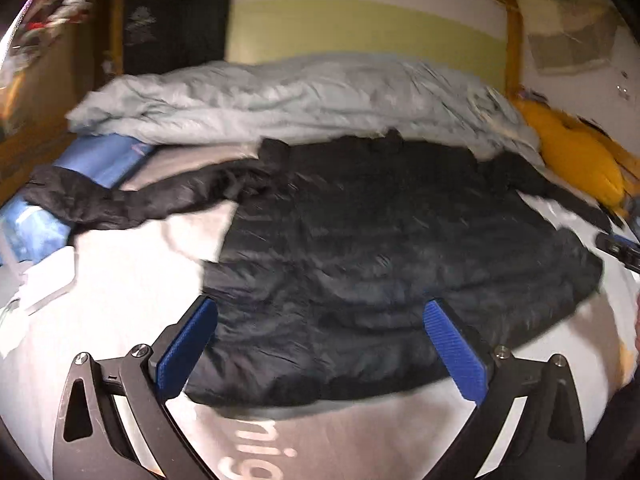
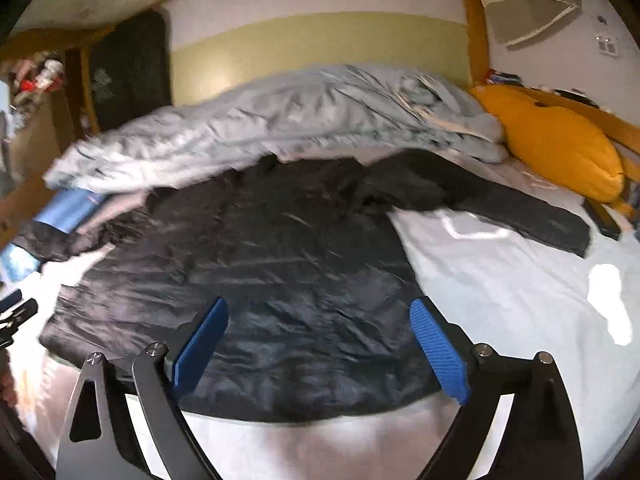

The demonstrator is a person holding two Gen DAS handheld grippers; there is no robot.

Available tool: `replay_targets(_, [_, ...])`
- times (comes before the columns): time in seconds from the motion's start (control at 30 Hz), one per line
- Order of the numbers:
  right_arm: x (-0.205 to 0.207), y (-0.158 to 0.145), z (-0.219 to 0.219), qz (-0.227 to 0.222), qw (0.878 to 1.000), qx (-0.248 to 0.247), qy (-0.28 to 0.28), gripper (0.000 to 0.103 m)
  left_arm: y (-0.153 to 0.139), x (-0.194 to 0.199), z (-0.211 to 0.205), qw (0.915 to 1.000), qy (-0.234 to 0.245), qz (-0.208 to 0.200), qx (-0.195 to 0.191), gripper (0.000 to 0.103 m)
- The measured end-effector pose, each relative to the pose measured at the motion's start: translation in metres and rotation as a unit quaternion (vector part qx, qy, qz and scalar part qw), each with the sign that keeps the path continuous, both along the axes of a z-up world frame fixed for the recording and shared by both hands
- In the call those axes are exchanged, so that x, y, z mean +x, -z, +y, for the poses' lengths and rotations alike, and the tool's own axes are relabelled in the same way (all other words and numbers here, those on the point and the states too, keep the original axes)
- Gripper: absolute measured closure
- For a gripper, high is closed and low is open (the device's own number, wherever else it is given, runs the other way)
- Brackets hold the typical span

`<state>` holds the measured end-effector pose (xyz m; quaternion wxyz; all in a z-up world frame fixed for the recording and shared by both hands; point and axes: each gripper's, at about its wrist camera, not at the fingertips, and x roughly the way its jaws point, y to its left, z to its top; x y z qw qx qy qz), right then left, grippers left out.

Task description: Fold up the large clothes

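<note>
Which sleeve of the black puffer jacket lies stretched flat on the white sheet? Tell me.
The sleeve toward the orange pillow: the right-hand sleeve lies flat and straight. The left-hand sleeve is bunched against the blue items.

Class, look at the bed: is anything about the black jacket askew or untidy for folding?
Yes. The black jacket lies flat, but its sleeves sprawl outward, and the rumpled grey duvet overlaps its collar end.

Bare white sheet right, grey duvet blocking behind
</note>
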<state>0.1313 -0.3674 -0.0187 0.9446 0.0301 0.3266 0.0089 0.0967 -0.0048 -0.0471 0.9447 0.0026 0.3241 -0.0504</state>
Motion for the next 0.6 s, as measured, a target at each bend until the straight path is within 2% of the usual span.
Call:
replay_targets(0.07, [0.002,0.005,0.006,0.017,1.000,-0.011,-0.019,0.009,0.009,0.004,-0.010,0.9988,0.040,0.030,0.004,0.000])
replay_targets(0.17, [0.002,0.019,0.033,0.054,0.992,-0.040,-0.104,0.009,0.022,0.007,-0.027,0.9952,0.054,0.070,0.043,0.000])
replay_targets(0.23, [0.001,0.036,0.061,0.100,0.975,-0.077,-0.181,0.009,0.030,0.009,-0.036,0.9924,0.058,0.086,0.066,0.000])
replay_targets(0.27, [-0.002,0.045,0.075,0.114,0.967,-0.112,-0.200,0.009,0.032,0.007,-0.039,0.9912,0.068,0.088,0.072,0.000])
replay_targets(0.3, [-0.004,0.050,0.084,0.115,0.962,-0.139,-0.205,0.009,0.036,0.007,-0.043,0.9895,0.076,0.092,0.081,0.000])
replay_targets(0.37, [-0.011,0.064,0.107,0.109,0.944,-0.220,-0.221,0.009,0.046,0.009,-0.050,0.9856,0.080,0.109,0.102,0.000])
replay_targets(0.47, [-0.011,0.079,0.120,0.112,0.931,-0.267,-0.222,0.009,0.058,0.013,-0.055,0.9803,0.076,0.118,0.139,0.000])
replay_targets(0.53, [-0.005,0.078,0.117,0.114,0.937,-0.259,-0.206,0.009,0.062,0.017,-0.056,0.9787,0.071,0.116,0.154,0.000])
replay_targets(0.6, [0.006,0.075,0.109,0.117,0.945,-0.255,-0.166,0.009,0.067,0.023,-0.054,0.9766,0.056,0.124,0.166,0.000])
